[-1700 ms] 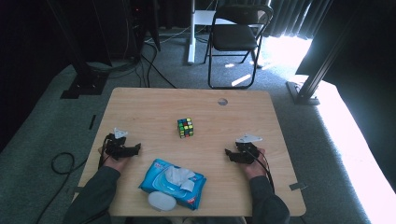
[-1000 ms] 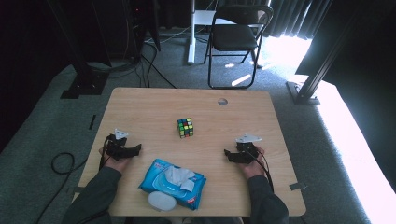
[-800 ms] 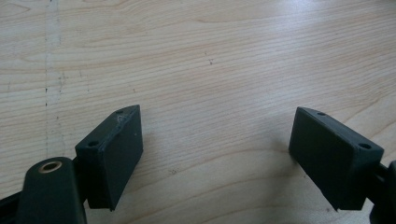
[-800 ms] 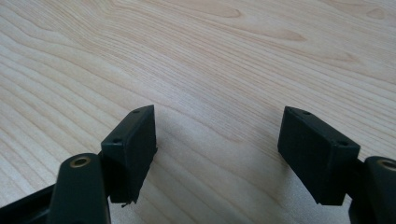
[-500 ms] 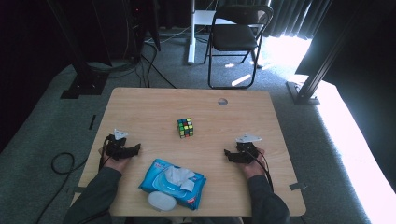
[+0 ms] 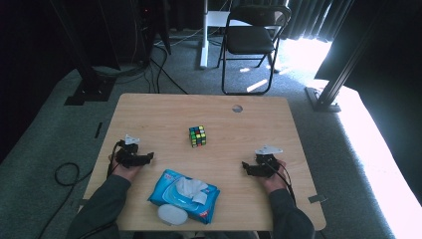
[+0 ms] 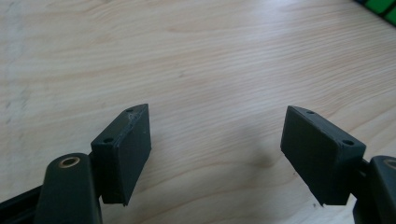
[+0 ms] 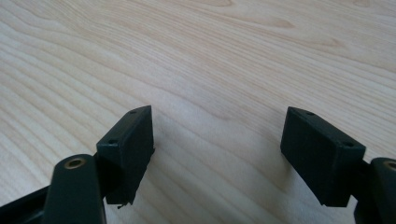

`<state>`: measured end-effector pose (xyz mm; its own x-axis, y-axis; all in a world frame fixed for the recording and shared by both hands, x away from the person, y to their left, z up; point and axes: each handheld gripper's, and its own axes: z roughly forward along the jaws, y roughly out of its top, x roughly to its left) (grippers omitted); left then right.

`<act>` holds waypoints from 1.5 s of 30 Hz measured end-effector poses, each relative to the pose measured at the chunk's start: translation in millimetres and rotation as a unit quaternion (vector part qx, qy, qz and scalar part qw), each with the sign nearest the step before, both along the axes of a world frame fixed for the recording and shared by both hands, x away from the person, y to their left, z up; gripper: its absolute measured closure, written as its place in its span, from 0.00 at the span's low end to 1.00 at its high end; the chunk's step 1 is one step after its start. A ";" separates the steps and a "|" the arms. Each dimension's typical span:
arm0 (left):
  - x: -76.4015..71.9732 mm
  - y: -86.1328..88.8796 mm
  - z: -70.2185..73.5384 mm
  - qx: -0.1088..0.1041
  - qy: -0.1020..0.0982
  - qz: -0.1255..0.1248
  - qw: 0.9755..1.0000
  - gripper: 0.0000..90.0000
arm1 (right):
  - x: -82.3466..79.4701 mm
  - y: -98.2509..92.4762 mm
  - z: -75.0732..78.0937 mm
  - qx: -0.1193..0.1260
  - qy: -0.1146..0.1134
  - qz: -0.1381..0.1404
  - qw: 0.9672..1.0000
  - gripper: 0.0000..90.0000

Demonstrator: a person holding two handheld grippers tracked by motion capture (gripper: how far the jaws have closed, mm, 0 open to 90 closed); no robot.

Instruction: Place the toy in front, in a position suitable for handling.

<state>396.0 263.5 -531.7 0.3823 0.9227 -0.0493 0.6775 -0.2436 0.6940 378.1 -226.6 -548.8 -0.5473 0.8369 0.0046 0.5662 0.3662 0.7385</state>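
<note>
A colourful puzzle cube (image 6: 197, 136) stands near the middle of the wooden table (image 6: 164, 109); its green corner (image 7: 380, 5) peeks in at the top right of the left gripper view. My left gripper (image 6: 148, 158) rests low at the table's left, pointing right. Its jaws (image 7: 217, 140) stand wide and have just been closing a little, with only bare wood between them. My right gripper (image 6: 245, 167) lies at the table's right, pointing left. It (image 8: 217, 140) is open over bare wood. Both are well short of the cube.
A blue pack of wet wipes (image 6: 183, 195) with a tissue sticking out lies at the front edge between my forearms, a white round lid (image 6: 172, 215) beside it. A round cable hole (image 6: 237, 108) marks the far edge. A folding chair (image 6: 251, 40) stands beyond the table.
</note>
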 end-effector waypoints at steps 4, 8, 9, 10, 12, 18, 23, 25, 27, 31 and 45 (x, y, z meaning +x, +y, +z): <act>1.4 -9.1 5.9 -0.002 -0.009 -0.015 1.000 0.27 | -3.8 -4.4 0.0 0.001 0.001 -0.007 1.000 0.28; 4.4 -15.6 11.8 -0.010 -0.019 -0.025 0.999 0.27 | -3.6 -5.6 -0.2 0.001 0.000 -0.011 1.000 0.27; 5.2 -17.2 13.8 -0.012 -0.021 -0.027 0.999 0.27 | -3.6 -5.6 -0.2 0.001 0.000 -0.011 1.000 0.27; 6.0 -19.2 16.3 -0.011 -0.024 -0.031 0.999 0.27 | -3.7 -5.5 -0.2 0.001 0.000 -0.011 1.000 0.27; 7.2 -21.8 20.5 -0.010 -0.029 -0.039 0.999 0.27 | -3.9 -5.4 -0.2 0.001 0.001 -0.012 1.000 0.27; 9.2 -25.5 28.6 -0.014 -0.035 -0.047 0.998 0.27 | -4.8 -4.8 -0.2 0.000 0.001 -0.017 1.000 0.27; 14.0 -31.2 32.0 -0.024 -0.034 -0.064 0.997 0.27 | -4.8 -4.8 -0.2 0.000 0.001 -0.017 1.000 0.27; 15.4 -34.7 33.0 -0.020 -0.036 -0.073 0.996 0.27 | -4.8 -4.8 -0.1 0.000 0.001 -0.018 1.000 0.27; 17.1 -38.4 34.2 -0.014 -0.038 -0.078 0.996 0.27 | -4.8 -4.8 -0.1 0.000 0.001 -0.018 1.000 0.27; 21.9 -44.7 37.1 -0.016 -0.039 -0.087 0.995 0.27 | -4.8 -4.8 -0.2 0.000 0.001 -0.017 1.000 0.27; 36.6 -64.1 44.4 -0.020 -0.046 -0.125 0.991 0.27 | -4.8 -4.8 -0.2 0.000 0.001 -0.017 1.000 0.27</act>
